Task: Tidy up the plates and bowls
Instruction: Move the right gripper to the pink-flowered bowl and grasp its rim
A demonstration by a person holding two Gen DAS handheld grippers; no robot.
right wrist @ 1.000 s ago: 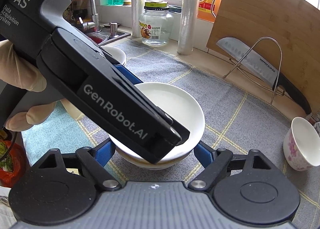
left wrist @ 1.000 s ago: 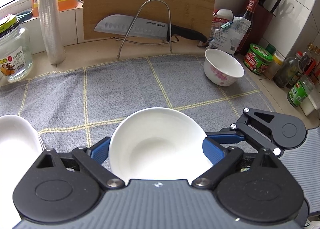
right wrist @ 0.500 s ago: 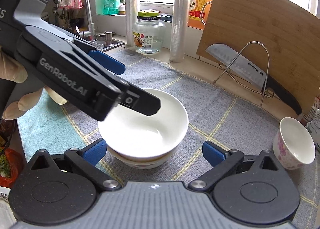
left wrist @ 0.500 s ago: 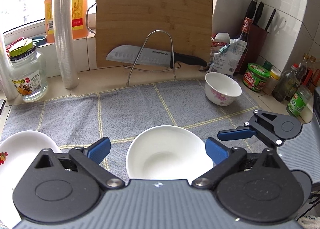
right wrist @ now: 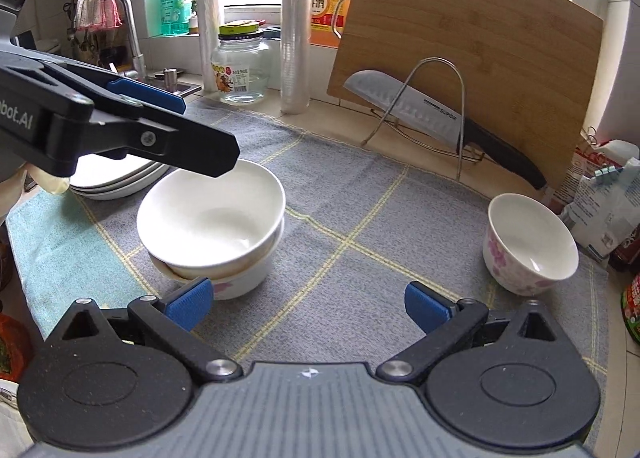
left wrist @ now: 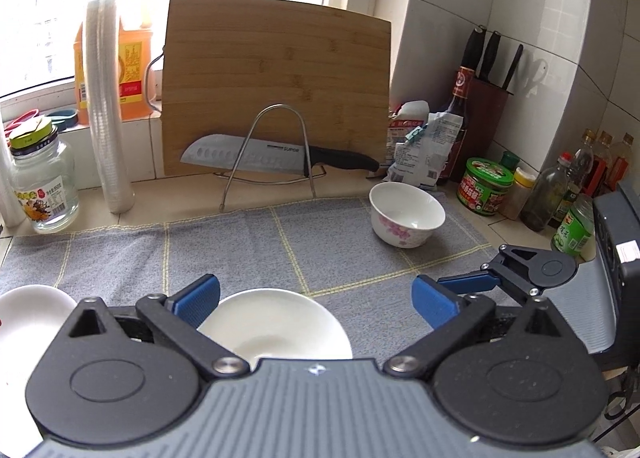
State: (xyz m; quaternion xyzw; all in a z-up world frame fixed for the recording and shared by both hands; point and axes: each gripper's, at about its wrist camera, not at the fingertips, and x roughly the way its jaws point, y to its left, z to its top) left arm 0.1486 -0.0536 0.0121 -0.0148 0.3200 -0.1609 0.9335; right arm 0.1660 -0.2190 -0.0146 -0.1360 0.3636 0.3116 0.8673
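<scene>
"SUPOR" marks the knife (right wrist: 436, 114); "bot.AI" marks the left gripper (right wrist: 192, 130).

My own left housing is covering the near rim of the white bowl (left wrist: 276, 332), so I am not seeing how it is sitting on the grey cloth (left wrist: 240, 246). The stack of plates (left wrist: 28, 314) is running off the left edge there, and in my right view my left gripper (right wrist: 160, 126) is hiding most of that stack. The lower bowl (right wrist: 240, 282) is showing only a sliver beneath the upper one, its pattern mostly covered. The jar label (left wrist: 38, 200) is too small for me to read. The green-lidded tub (right wrist: 632, 310) is being cut by the right edge.
</scene>
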